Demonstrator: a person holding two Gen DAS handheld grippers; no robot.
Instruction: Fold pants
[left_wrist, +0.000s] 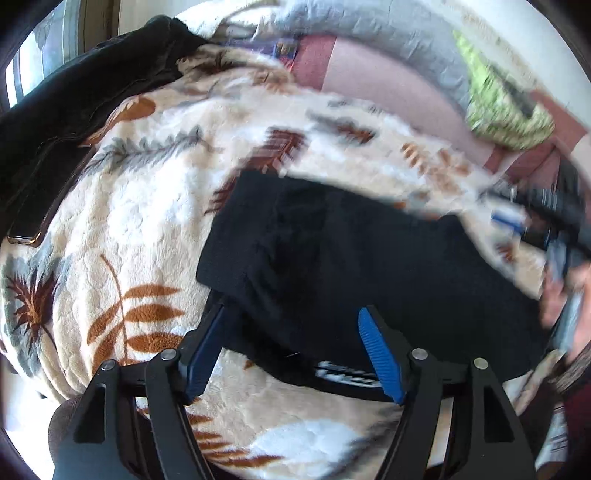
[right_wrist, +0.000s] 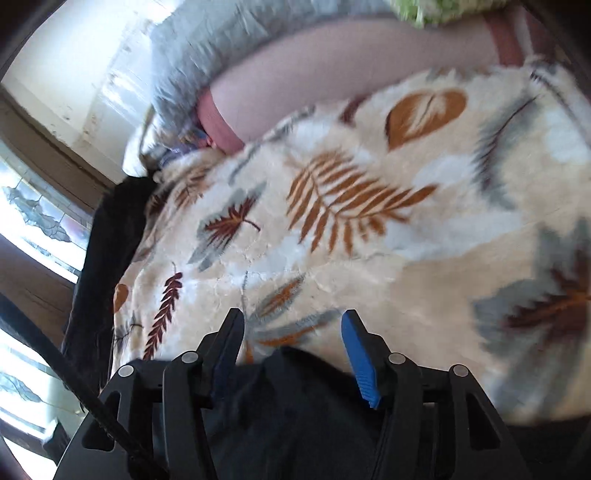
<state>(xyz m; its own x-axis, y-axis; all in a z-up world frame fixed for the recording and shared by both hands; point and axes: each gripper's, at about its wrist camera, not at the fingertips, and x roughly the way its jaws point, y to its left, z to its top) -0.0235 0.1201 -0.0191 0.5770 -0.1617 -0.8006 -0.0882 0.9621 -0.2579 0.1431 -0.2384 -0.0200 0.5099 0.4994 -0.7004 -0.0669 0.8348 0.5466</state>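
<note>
Meanwhile, both the left gripper (left_wrist: 295, 325) and right gripper (right_wrist: 291, 328) hang wide open, empty, over black pants (left_wrist: 351, 258) needing 2 even, square corner pinches.

I am in a bedroom at home: a soft leaf blanket (left_wrist: 155, 206) covers the bed, pillows (left_wrist: 388, 77) lie far off.

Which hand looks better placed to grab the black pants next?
Probably left. The open left gripper faces the folded black fabric pants on the leaf-print fleece blanket, edge between its fingers. The open right gripper sees only their near edge.
</note>
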